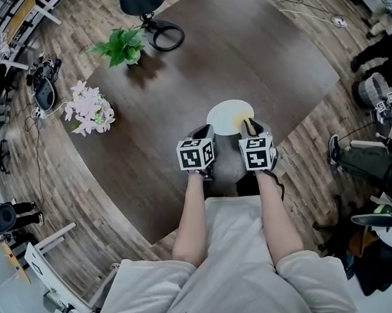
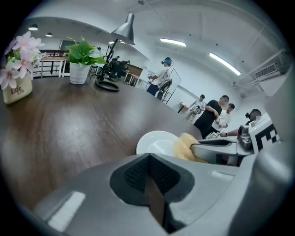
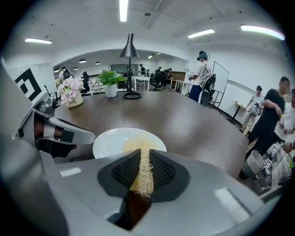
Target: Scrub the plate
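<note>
Holding a pale yellow mesh scrubber (image 3: 144,173) over the round white plate (image 3: 110,143) on the dark wooden surface (image 1: 206,57).
Right gripper (image 3: 143,168) fingers clamp the scrubber; left gripper (image 2: 150,177) fingers are pressed together, empty, just beside the plate.

Open-plan office or lab workspace. Identified by:
- ceiling light strips (image 3: 123,9) and a ceiling air-conditioning unit (image 2: 268,70)
- rows of desks and chairs (image 3: 152,82) at the rear
- large dark meeting table (image 1: 251,58)
- wood-plank floor (image 1: 54,180) with cabled equipment (image 1: 44,93)
- several standing people (image 2: 213,115)
</note>
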The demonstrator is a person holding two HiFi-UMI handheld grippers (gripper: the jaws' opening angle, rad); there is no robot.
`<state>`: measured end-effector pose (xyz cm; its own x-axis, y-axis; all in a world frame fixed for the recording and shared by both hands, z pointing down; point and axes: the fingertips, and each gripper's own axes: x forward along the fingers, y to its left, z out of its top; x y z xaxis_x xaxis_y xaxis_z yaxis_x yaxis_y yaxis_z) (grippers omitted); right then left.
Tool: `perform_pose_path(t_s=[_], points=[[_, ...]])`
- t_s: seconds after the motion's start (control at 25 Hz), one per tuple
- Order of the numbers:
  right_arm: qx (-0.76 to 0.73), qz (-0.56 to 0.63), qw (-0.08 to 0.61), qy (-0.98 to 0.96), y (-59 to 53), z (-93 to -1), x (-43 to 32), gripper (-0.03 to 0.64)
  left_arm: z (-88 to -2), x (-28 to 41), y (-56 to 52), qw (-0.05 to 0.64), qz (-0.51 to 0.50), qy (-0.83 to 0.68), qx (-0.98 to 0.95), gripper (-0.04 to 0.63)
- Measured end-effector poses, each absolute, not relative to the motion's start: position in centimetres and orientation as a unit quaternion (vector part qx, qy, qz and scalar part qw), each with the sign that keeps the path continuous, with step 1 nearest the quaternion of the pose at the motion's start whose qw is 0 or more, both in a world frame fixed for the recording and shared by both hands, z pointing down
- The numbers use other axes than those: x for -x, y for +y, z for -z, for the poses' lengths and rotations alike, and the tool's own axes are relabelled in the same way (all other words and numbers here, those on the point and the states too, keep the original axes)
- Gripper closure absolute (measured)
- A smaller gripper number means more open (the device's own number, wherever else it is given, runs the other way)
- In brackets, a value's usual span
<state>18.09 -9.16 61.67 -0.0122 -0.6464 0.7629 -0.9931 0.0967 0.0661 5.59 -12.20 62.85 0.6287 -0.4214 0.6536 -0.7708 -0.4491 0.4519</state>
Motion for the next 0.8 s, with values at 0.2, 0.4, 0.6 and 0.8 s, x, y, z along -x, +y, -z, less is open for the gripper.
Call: perform_pose_path(t_s=[0.2, 0.4, 0.6, 0.8], points=[[-0.609, -0.259, 0.338, -0.67, -8.9, -61.7, -17.2, 0.537, -63.4, -5.3, -11.6, 0.39, -0.231, -0.365, -0.813, 0.594], [-0.598, -0.268, 0.328, -0.681, -9.1, -61.8, -16.3, 0.537, -64.0, -4.7, -11.7, 0.398, -0.232, -0.373, -0.805, 0.594], [-0.59, -0.269, 0.327, -0.688, -9.2, -62.1, -15.9, 0.537, -64.2, -4.5, -11.5, 0.4, -0.236, -0.375, -0.802, 0.594], [-0.577, -0.269, 0.319, -0.702, -9.4, -62.1, -15.1, 0.537, -64.2, -4.5, -11.8, 0.399, -0.235, -0.376, -0.803, 0.594]])
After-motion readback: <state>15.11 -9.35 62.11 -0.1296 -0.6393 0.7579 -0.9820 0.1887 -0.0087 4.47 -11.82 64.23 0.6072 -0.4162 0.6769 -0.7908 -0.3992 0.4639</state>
